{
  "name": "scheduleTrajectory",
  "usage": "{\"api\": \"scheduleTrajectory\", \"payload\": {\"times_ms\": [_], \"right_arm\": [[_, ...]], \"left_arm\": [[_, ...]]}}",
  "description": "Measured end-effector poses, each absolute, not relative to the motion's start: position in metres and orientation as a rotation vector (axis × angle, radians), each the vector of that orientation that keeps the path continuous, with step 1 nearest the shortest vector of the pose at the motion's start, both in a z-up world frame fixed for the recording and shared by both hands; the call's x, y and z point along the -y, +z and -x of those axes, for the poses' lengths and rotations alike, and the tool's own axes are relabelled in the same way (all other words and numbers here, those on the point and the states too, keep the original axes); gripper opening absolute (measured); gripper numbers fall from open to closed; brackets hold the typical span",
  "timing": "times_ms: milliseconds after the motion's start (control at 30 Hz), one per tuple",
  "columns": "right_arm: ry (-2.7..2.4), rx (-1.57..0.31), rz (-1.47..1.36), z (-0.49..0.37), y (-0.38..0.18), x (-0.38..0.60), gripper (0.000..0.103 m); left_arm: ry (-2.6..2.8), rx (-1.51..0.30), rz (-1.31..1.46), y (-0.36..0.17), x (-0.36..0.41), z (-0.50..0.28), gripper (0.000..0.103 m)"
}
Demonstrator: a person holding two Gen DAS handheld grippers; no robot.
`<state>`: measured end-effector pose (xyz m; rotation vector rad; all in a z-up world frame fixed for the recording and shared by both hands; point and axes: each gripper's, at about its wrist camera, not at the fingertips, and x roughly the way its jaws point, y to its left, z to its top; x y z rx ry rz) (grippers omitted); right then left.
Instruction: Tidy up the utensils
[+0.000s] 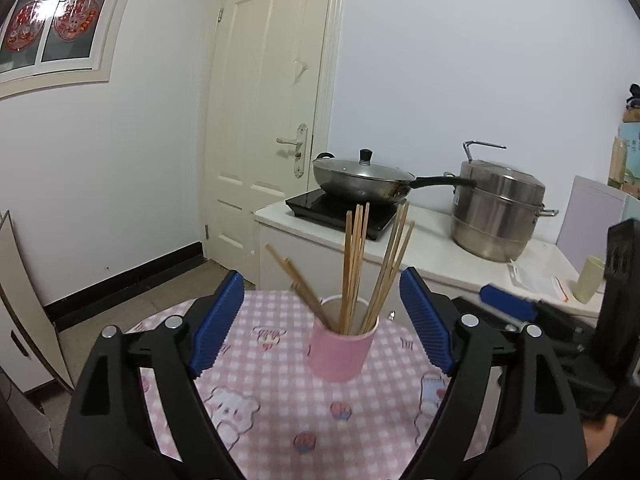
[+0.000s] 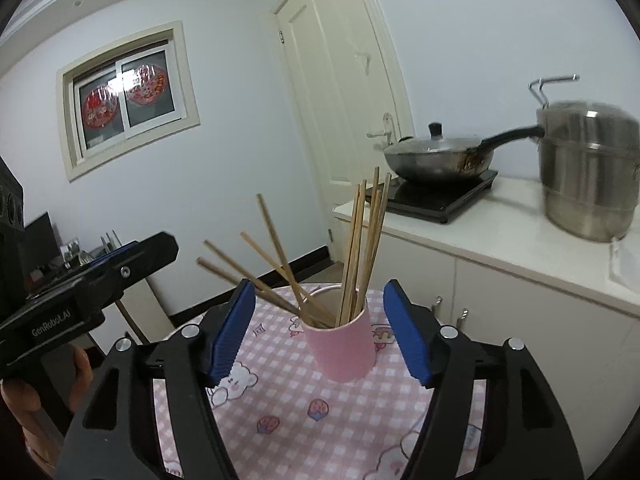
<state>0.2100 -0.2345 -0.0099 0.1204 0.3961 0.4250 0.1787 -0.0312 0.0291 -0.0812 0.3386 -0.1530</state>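
Both sets of fingers stood wide, nothing between the pads. Left gripper (image 1: 322, 320): blue pads apart on either side of the pink cup (image 1: 342, 346), not touching it. Right gripper (image 2: 320, 334): the same, with the cup (image 2: 340, 350) just ahead and between the fingers, clear of both. Chopsticks (image 1: 354, 264) all seen standing in the cup, one bunch upright, some leaning away to the left fingers' side (image 2: 256, 264). Cup upright on the counter with the pink checked cloth (image 1: 272, 364). No loose chopstick seen on the cloth within either view.

Judged as the release step, finished or nearly so: sticks dropped in, fingers free. Next move likely a clear retreat from the cup, without brushing the leaning sticks, since a light cup with tall sticks could tip easily. Otherwise, gathering of the leaning sticks toward the upright bunch.
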Motion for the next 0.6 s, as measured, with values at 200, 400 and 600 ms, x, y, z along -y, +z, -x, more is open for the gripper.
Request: {"api": "scheduleTrajectory", "payload": {"times_ms": [200, 400, 600], "right_arm": [[0.378, -0.359, -0.039, -0.166, -0.004, 0.223, 0.080], [0.352, -0.338, -0.031, -0.133, -0.005, 0.215, 0.086], [0.331, -0.301, 0.003, -0.107, -0.004, 0.204, 0.090]], "left_arm": [[-0.121, -0.326, 0.062, 0.029, 0.020, -0.135, 0.083], [-0.085, -0.269, 0.060, 0.035, 0.011, -0.090, 0.089], [-0.043, -0.228, 0.049, 0.037, 0.004, -0.061, 0.093]]}}
